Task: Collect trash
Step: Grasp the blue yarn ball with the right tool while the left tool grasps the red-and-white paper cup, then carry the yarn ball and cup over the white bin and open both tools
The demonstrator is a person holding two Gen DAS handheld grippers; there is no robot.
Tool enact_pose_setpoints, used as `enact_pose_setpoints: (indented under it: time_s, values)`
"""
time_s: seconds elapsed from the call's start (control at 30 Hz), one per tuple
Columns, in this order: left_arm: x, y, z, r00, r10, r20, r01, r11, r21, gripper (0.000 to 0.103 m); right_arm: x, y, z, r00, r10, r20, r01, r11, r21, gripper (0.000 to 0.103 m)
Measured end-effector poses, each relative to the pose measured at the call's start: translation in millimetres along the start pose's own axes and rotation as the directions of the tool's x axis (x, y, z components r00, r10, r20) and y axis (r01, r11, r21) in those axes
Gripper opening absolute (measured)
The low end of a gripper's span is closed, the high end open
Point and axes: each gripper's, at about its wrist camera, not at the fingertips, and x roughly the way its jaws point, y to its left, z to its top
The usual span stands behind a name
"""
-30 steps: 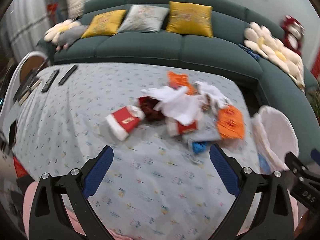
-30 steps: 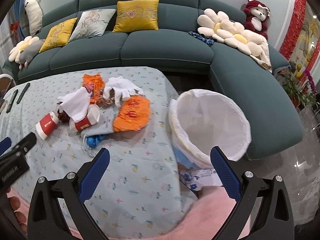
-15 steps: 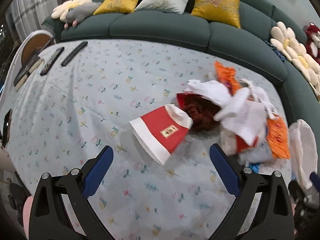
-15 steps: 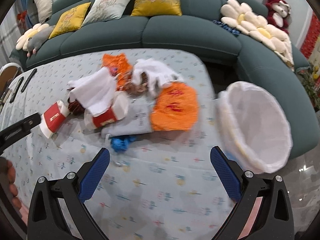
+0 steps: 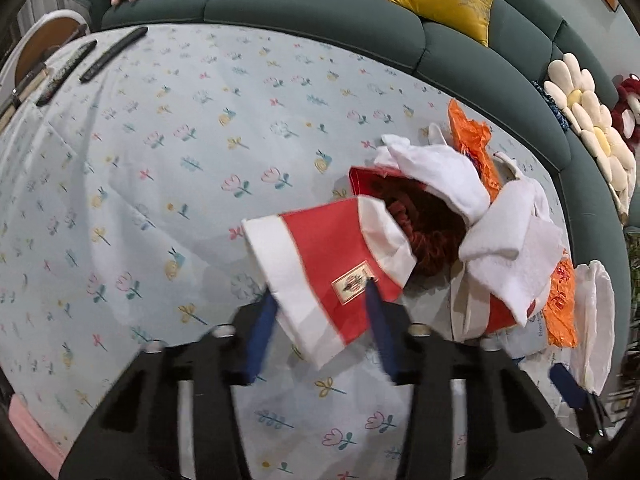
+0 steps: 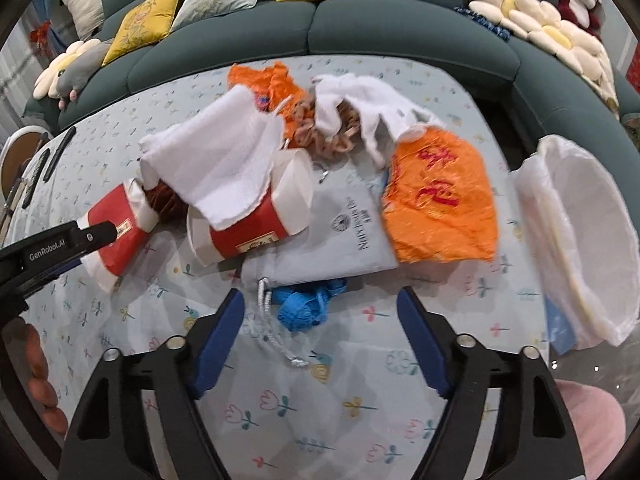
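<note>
A red and white paper cup (image 5: 326,270) lies on its side on the flowered tablecloth. My left gripper (image 5: 320,300) is shut on the cup's lower end; it also shows in the right wrist view (image 6: 116,240). Trash is piled beside it: white tissues (image 6: 218,160), a second red cup (image 6: 248,224), a grey pouch (image 6: 340,236), an orange bag (image 6: 438,200), a blue scrap (image 6: 306,306). My right gripper (image 6: 320,308) is open and empty, just before the blue scrap. A white-lined bin (image 6: 580,232) stands at the table's right edge.
A dark green sofa (image 5: 320,12) with yellow and grey cushions curves behind the table. Remote controls (image 5: 112,54) lie at the far left of the table. A flower cushion (image 6: 532,28) and a red plush toy sit on the sofa's right.
My left gripper moved forward to the red cup and closed on it. My right gripper moved left and closer to the trash pile; the bin shifted to the view's right.
</note>
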Motion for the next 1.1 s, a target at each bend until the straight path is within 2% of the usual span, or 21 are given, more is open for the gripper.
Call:
enact_pose_setpoints:
  time_s: [0.03,0.2,0.3,0.37,0.5,0.73,0.93,1.1]
  values:
    - [1,0,-2,1.000,-0.008,-0.005,0.008,1.000,0.000,0.024,3,2,-1,1.000,0.004,-0.003,-0.004,1.000,-0.004,0.068]
    - [-4,-3,-7,1.000,-0.017,0.023,0.016,0.999,0.032,0.011,15,4,-3,0.999,0.025,-0.020,-0.025,1.000,0.003,0.052]
    - [-10,-5,-10,0.999,-0.025,0.033,0.023,0.999,0.047,0.006,20,4,-5,0.998,0.052,-0.038,-0.052,0.999,0.007,0.024]
    - [-16,-7,-12,0.999,-0.028,0.041,0.026,0.998,0.052,0.003,17,4,-7,0.997,0.070,-0.039,-0.070,0.998,0.002,0.023]
    - [-32,-10,-21,0.998,-0.031,0.059,0.027,0.997,0.066,0.003,4,1,-13,0.993,0.111,-0.035,-0.111,0.994,-0.004,0.018]
    - [-68,-20,-37,0.994,-0.050,0.095,0.042,0.995,0.088,0.003,-33,-15,-29,0.987,0.160,-0.012,-0.160,0.987,-0.003,0.017]
    - [-103,-42,-47,0.986,-0.090,0.141,0.071,0.988,0.137,0.003,-80,-36,-33,0.980,0.184,0.082,-0.185,0.983,0.008,0.015]
    - [-134,-70,-51,0.973,-0.135,0.187,0.099,0.977,0.191,0.003,-123,-51,-23,0.962,0.203,0.182,-0.209,0.978,0.017,0.015]
